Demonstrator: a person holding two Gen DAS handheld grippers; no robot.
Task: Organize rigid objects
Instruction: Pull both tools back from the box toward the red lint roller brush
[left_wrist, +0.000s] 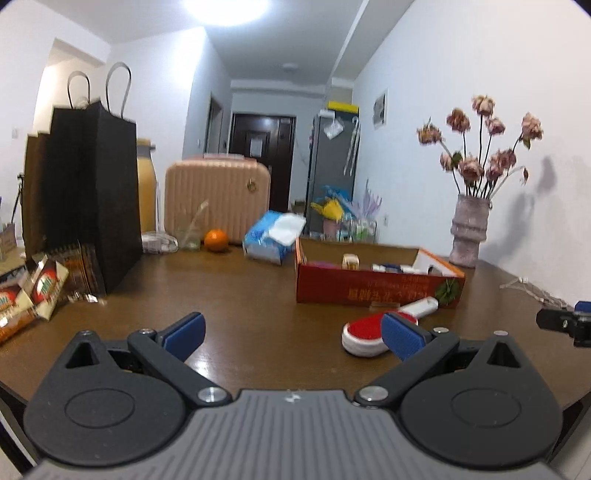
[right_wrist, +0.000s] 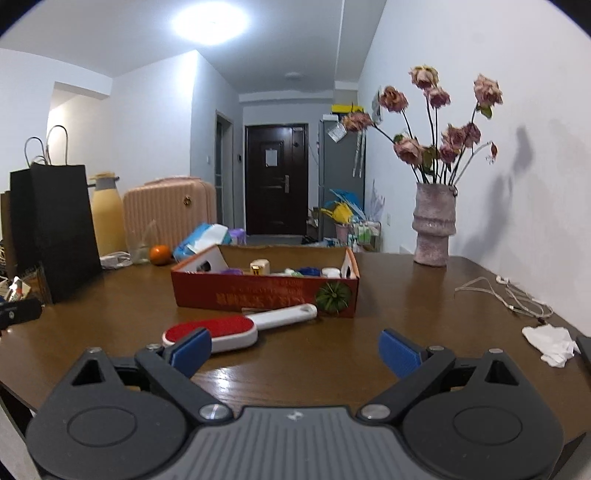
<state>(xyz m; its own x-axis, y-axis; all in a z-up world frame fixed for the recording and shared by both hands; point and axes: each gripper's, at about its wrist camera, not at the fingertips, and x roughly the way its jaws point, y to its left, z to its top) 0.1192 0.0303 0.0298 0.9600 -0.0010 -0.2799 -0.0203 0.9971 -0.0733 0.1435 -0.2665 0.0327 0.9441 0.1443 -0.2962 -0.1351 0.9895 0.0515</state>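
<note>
A red cardboard box (left_wrist: 373, 290) (right_wrist: 266, 295) stands open on the brown table and holds several small items. A lint brush with a red pad and white handle (left_wrist: 364, 332) (right_wrist: 221, 328) lies on the table just in front of the box. My left gripper (left_wrist: 293, 336) is open and empty, above the table, with the brush by its right finger. My right gripper (right_wrist: 295, 352) is open and empty, with the brush just beyond its left finger. The right gripper's tip shows at the right edge of the left wrist view (left_wrist: 565, 323).
A black paper bag (left_wrist: 85, 192) (right_wrist: 55, 229), snack packets (left_wrist: 33, 291), an orange (left_wrist: 216, 240) (right_wrist: 160, 254), a tissue pack (left_wrist: 273, 236), a pink suitcase (left_wrist: 218, 195) and a vase of dried roses (left_wrist: 469, 232) (right_wrist: 434, 225) stand around. A white cable (right_wrist: 506, 295) and crumpled tissue (right_wrist: 550, 343) lie at the right.
</note>
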